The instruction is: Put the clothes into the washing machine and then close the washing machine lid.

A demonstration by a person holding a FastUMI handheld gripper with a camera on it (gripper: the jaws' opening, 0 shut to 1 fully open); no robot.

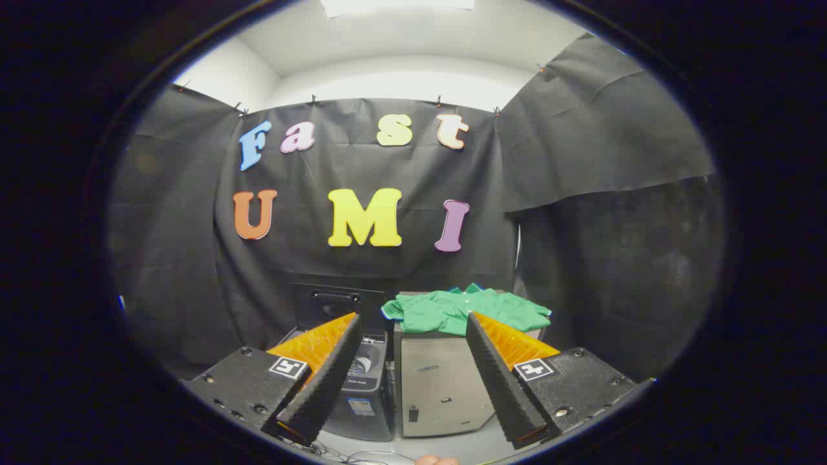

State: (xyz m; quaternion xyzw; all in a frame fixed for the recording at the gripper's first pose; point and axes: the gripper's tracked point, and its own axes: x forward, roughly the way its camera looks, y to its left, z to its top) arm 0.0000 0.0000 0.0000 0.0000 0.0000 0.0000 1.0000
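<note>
Well, over on the left the dark washing machine [362, 381] stands with its lid [336, 300] raised; the gripper [413, 323] hangs wide open, empty, and beyond its right finger [497, 374] the green clothes [452, 310] lie atop a grey cabinet [439, 387]

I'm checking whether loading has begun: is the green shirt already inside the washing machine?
No: the green shirt lies on top of the grey cabinet beside the washing machine, beyond the open, empty gripper.
</note>
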